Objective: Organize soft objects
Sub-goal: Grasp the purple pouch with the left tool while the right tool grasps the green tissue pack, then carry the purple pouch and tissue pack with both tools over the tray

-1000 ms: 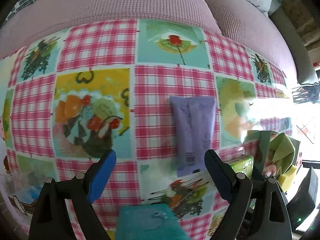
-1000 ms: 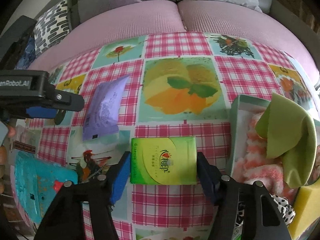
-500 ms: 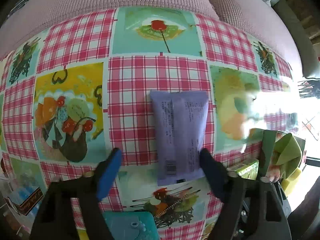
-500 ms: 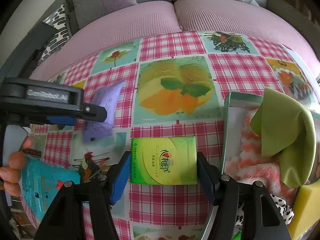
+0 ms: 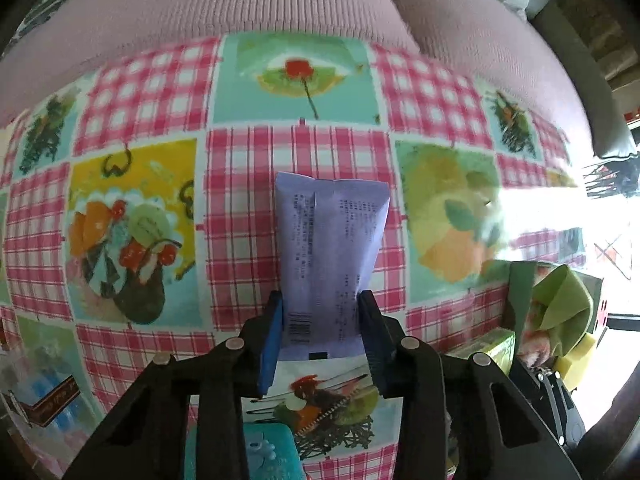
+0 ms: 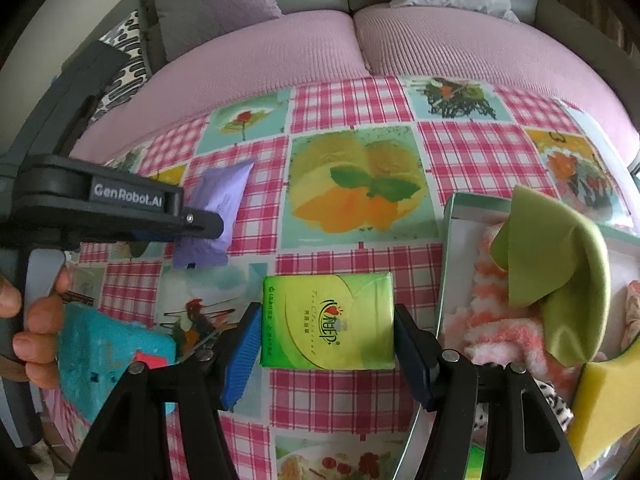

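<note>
My left gripper (image 5: 322,312) is shut on the near end of a purple tissue pack (image 5: 332,248) that lies on the checked tablecloth. The same pack (image 6: 218,208) shows in the right wrist view with the left gripper's black body (image 6: 120,208) over it. My right gripper (image 6: 326,332) is shut on a green tissue pack (image 6: 326,320), its fingers against both sides of the pack. A tray (image 6: 450,240) at the right holds a green cloth (image 6: 556,272), a pink fluffy towel (image 6: 500,320) and a yellow sponge (image 6: 600,412).
A teal pack (image 6: 108,356) lies at the near left of the table, also seen under my left gripper (image 5: 268,452). A pink sofa (image 6: 320,52) with grey cushions runs behind the table. The tray's rim (image 5: 518,292) and green cloth (image 5: 564,304) stand to the right.
My left gripper moved forward over the purple pack's near end and closed on it. My right gripper stayed around the green pack.
</note>
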